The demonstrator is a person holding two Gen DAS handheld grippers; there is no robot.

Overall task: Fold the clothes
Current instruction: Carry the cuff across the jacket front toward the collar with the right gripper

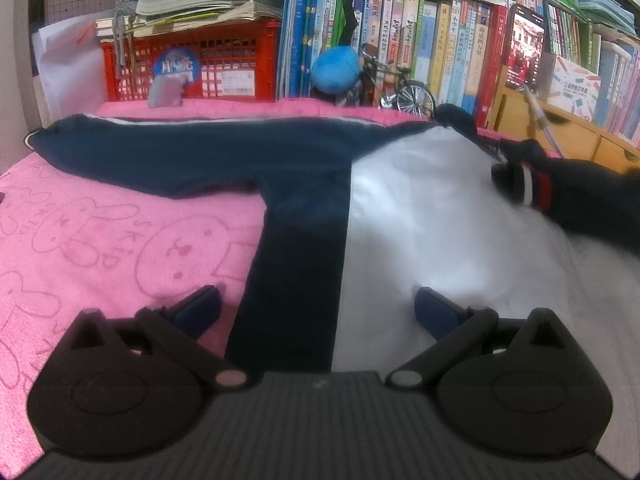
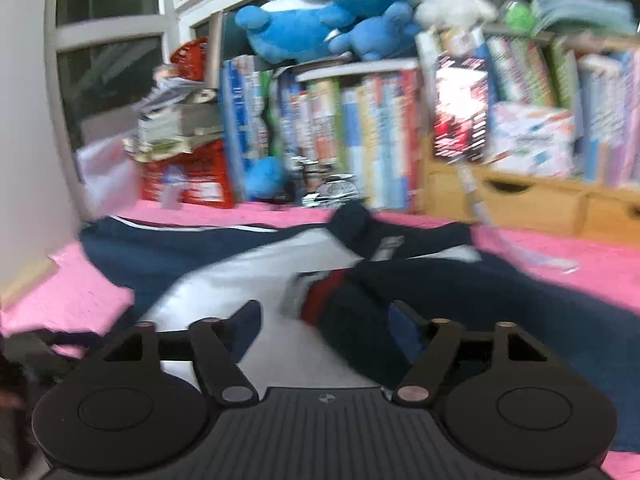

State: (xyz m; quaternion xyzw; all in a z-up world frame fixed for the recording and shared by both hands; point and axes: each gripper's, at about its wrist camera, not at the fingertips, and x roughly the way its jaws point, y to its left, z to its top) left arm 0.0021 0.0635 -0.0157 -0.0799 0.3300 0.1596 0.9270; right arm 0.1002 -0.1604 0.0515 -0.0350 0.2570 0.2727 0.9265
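Left wrist cam: sits just behind the left gripper (image 1: pixel 316 306), low and close over the pink towel (image 1: pixel 100 240), angled down and forward toward the bookshelf (image 1: pixel 440 40). Sharp frame. Right wrist cam: behind the right gripper (image 2: pixel 326 322), similar downward tilt, facing the same shelf wall from further right, motion-blurred. Overlap: navy-and-white jacket (image 1: pixel 304 184) (image 2: pixel 224 280), red crate (image 1: pixel 192 64) (image 2: pixel 188 176), book row, phone screen (image 1: pixel 526 48) (image 2: pixel 460 116).
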